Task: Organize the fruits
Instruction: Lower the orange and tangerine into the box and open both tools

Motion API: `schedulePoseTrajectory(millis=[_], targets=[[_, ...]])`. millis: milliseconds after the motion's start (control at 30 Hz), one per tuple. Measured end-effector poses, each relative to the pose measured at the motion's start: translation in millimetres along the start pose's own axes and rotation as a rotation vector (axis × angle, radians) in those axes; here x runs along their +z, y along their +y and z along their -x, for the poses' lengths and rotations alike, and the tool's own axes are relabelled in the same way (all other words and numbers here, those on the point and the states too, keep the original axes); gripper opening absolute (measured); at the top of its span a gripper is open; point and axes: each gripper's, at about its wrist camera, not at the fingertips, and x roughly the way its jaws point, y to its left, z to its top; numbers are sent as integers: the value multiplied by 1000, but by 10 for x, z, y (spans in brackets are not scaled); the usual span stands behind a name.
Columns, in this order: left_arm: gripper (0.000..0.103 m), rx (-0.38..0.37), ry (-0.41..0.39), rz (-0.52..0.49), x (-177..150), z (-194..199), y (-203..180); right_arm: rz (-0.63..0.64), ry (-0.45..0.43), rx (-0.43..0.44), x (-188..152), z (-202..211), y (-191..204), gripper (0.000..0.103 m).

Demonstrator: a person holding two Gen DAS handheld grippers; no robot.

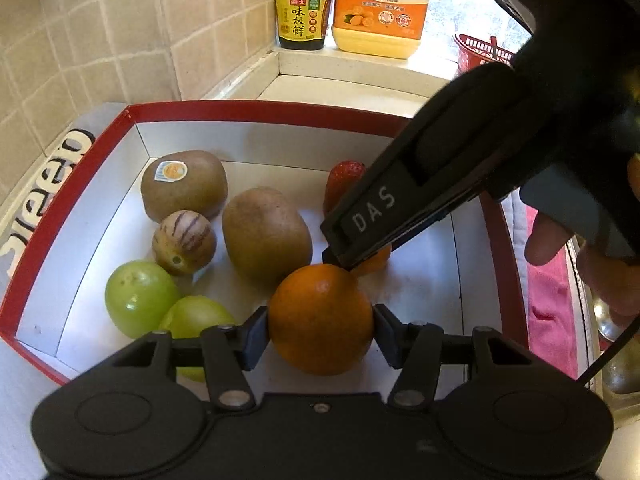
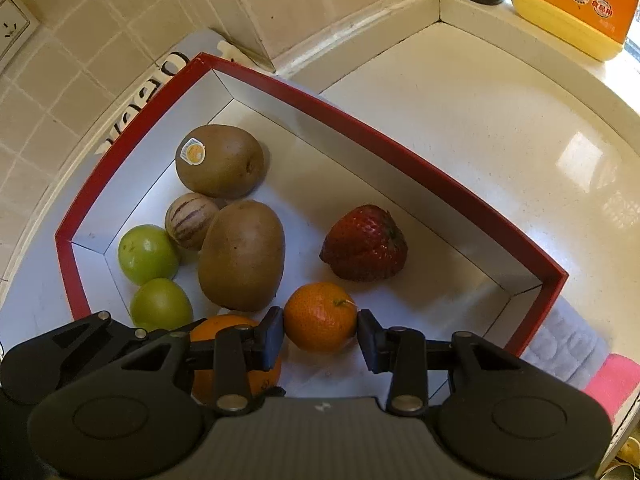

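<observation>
A red-rimmed white box (image 1: pixel 256 111) (image 2: pixel 384 148) holds the fruit. My left gripper (image 1: pixel 320 332) is shut on a large orange (image 1: pixel 320 318) just above the box floor; the orange also shows in the right wrist view (image 2: pixel 208 334). My right gripper (image 2: pixel 320 330) is shut on a small mandarin (image 2: pixel 320 316), which is mostly hidden in the left wrist view behind the right gripper's finger (image 1: pixel 400 208). In the box lie two kiwis (image 2: pixel 220 160) (image 2: pixel 242 254), a striped small melon (image 2: pixel 190 220), two green fruits (image 2: pixel 147 254) (image 2: pixel 161 304) and a strawberry (image 2: pixel 364 244).
A soy sauce bottle (image 1: pixel 302 4) and an orange detergent jug (image 1: pixel 382 8) stand on the ledge behind. A red basket (image 1: pixel 480 52) is at the back right. A pink cloth (image 1: pixel 550 292) lies right of the box. Tiled wall (image 1: pixel 100 40) is to the left.
</observation>
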Motion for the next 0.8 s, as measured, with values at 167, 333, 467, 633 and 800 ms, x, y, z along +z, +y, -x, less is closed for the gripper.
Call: schedulePoseTrajectory(millis=[167,333,467,633,800], targets=[[78,-14,-45,34,-27,149,59,-18,25,21,21,-19,-11,44],[79,-39,-95,92,-119,456,195,-27,11,41,-2,104,11,45],[79,5,-156,141,-277,865,338,-27,-31,54,-48,330,58,45],[79,156,-267,253,-624,1644,683,3,-103,119,-230,702,201,45],[80,273,-351,393,-967,2287,1071,53,-153,233,-547,926,552,46]])
